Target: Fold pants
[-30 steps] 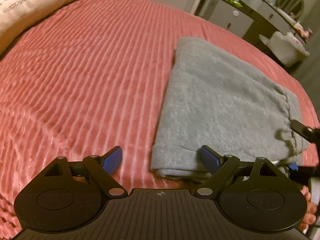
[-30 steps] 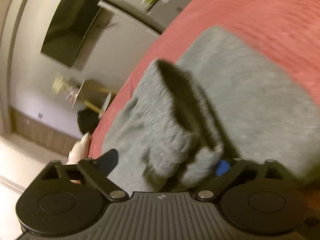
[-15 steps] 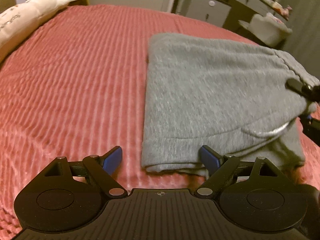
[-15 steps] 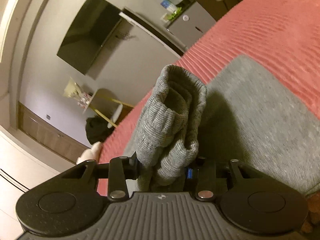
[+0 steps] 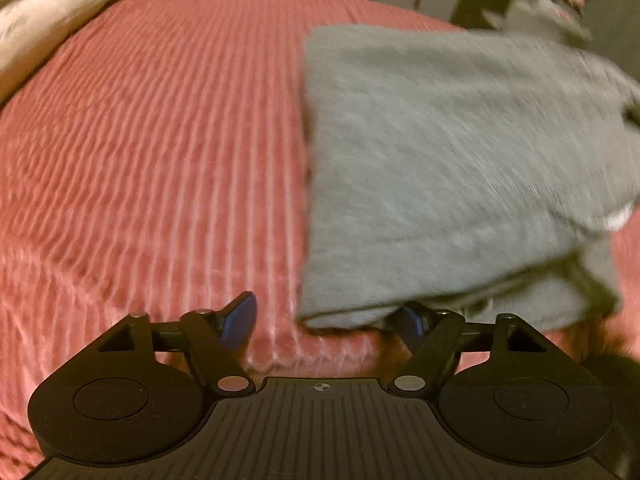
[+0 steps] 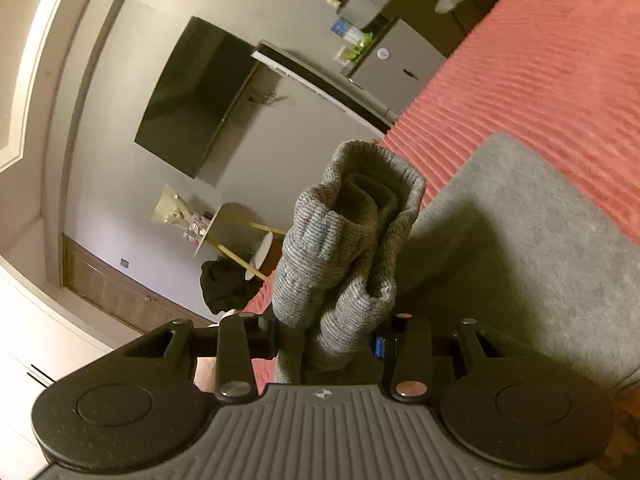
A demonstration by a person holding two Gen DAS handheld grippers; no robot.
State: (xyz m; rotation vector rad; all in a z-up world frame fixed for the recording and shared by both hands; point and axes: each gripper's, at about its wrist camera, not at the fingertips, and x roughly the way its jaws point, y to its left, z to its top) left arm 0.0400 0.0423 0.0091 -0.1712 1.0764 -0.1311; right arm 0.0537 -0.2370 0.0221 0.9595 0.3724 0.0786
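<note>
Grey pants (image 5: pixel 440 152) lie folded on a red ribbed bed cover (image 5: pixel 160 140), blurred in the left wrist view. My left gripper (image 5: pixel 326 320) straddles their near left corner and its jaws are closing. The right blue pad is tucked under the fabric and the left pad stands clear of it. In the right wrist view my right gripper (image 6: pixel 326 340) is shut on a bunched ribbed edge of the pants (image 6: pixel 348 240), held upright above the bed. The rest of the pants (image 6: pixel 520 240) lies flat to the right.
A pale pillow (image 5: pixel 48 32) lies at the bed's far left corner. Beyond the bed stand a grey cabinet (image 6: pixel 400 64) with small items on top, a wall television (image 6: pixel 192 96) and a small round table (image 6: pixel 228 228). The red cover (image 6: pixel 540 60) stretches away to the right.
My right gripper shut on the bunched ribbed edge and lifted it. My left gripper's jaws narrowed around the near corner, and the pants' right side rose.
</note>
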